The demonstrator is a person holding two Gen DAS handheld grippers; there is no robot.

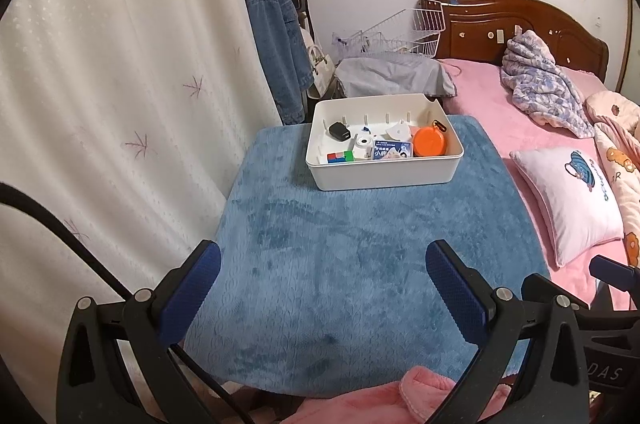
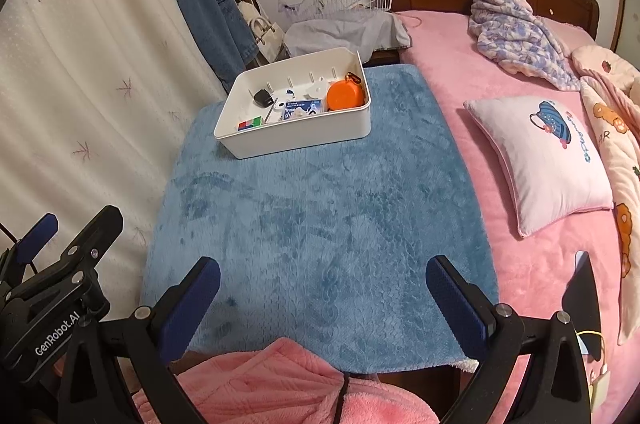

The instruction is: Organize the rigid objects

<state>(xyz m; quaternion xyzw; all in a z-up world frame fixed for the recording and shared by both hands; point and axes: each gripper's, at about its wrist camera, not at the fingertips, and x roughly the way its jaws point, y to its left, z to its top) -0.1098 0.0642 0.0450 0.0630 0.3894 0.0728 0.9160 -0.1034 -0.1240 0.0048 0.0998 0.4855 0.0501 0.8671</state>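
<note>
A white plastic bin (image 1: 384, 174) (image 2: 296, 140) stands at the far end of a blue plush cloth (image 1: 352, 244) (image 2: 320, 216). Inside it lie an orange round case (image 1: 430, 142) (image 2: 345, 95), a black charger (image 1: 340, 132) (image 2: 262, 98), a colour cube (image 1: 340, 156) (image 2: 249, 123), a small blue-and-white box (image 1: 392, 149) (image 2: 302, 109) and white bits. My left gripper (image 1: 322, 266) is open over the near cloth, nothing between its fingers. My right gripper (image 2: 322, 282) is open too, empty, well short of the bin. The left gripper's side (image 2: 60, 264) shows at the lower left of the right wrist view.
A white curtain (image 1: 100, 104) hangs left of the cloth. A pink bed (image 2: 480, 84) lies right, bearing a pale pillow (image 2: 548, 156) and crumpled blankets (image 2: 516, 24). A pink garment (image 2: 280, 388) is at the near edge. A denim jacket (image 1: 276, 36) and wire rack (image 1: 400, 32) stand behind the bin.
</note>
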